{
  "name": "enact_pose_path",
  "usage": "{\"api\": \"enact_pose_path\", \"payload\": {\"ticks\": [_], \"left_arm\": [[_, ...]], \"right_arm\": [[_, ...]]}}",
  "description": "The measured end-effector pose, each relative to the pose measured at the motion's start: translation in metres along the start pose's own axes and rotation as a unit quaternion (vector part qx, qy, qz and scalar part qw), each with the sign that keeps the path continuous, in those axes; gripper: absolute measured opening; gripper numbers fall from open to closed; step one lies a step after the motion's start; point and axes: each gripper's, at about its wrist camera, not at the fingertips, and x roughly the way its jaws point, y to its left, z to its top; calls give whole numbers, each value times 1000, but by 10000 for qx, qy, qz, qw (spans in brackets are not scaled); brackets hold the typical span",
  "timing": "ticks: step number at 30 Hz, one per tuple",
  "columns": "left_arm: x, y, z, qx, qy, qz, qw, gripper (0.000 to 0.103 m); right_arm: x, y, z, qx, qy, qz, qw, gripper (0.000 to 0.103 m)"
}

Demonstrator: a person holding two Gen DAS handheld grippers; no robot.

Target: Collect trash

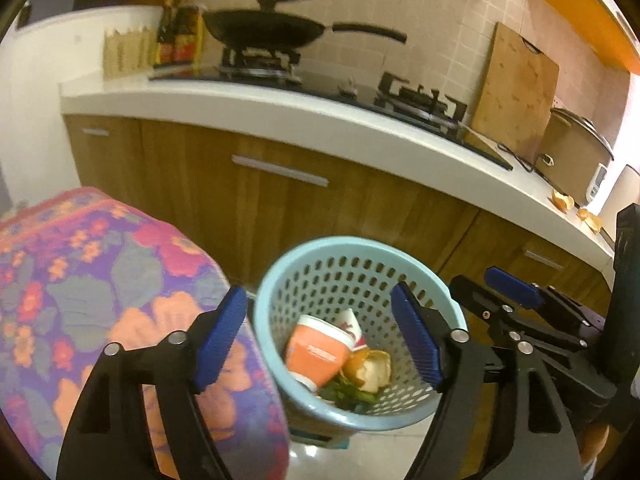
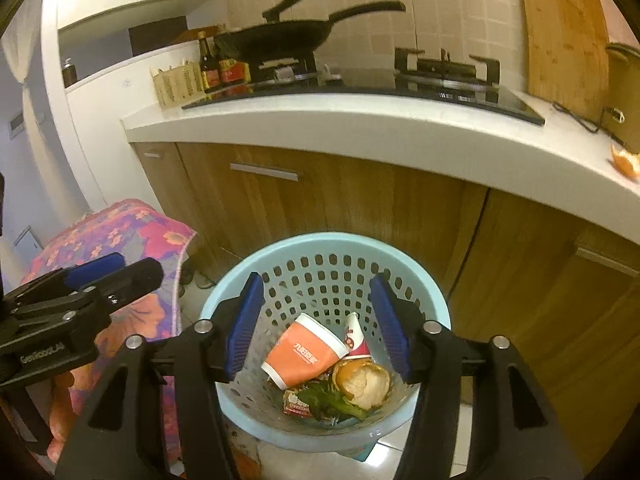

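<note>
A light blue perforated trash basket (image 1: pixel 280 280) (image 2: pixel 224 300) stands on the floor before the kitchen cabinets. Inside lie an orange paper cup (image 1: pixel 316 354) (image 2: pixel 304 356), a second red-and-white cup (image 2: pixel 356 338), orange peel (image 1: pixel 370 368) (image 2: pixel 364 382), green leaves (image 2: pixel 328 400) and a red wrapper (image 2: pixel 296 402). My left gripper (image 1: pixel 320 336) is open and empty above the basket. My right gripper (image 2: pixel 316 324) is open and empty above it too. More orange peel lies on the counter (image 1: pixel 562 200) (image 2: pixel 626 162).
A stool with a floral cover (image 1: pixel 100 280) (image 2: pixel 132 232) stands left of the basket. The white counter (image 1: pixel 280 108) carries a stove with a black wok (image 1: pixel 264 30), sauce bottles (image 1: pixel 178 36), a cutting board (image 1: pixel 512 88) and a rice cooker (image 1: pixel 572 152).
</note>
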Motion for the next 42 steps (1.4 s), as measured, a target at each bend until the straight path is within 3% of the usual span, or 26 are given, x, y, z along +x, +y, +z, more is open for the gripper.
{"api": "enact_pose_path", "payload": {"ticks": [6, 13, 25, 42], "left_arm": [[-46, 2, -8, 217, -560, 661, 9960, 82], [-86, 11, -21, 204, -1052, 1167, 9874, 83], [-124, 22, -40, 98, -1464, 1416, 9790, 85], [-146, 36, -49, -46, -1572, 1453, 9768, 88]], "right_arm": [[-18, 15, -3, -67, -168, 26, 9998, 65], [-36, 25, -15, -143, -306, -105, 9994, 66], [-73, 63, -13, -349, -884, -284, 9951, 66], [-92, 76, -16, -340, -1060, -347, 9932, 66]]}}
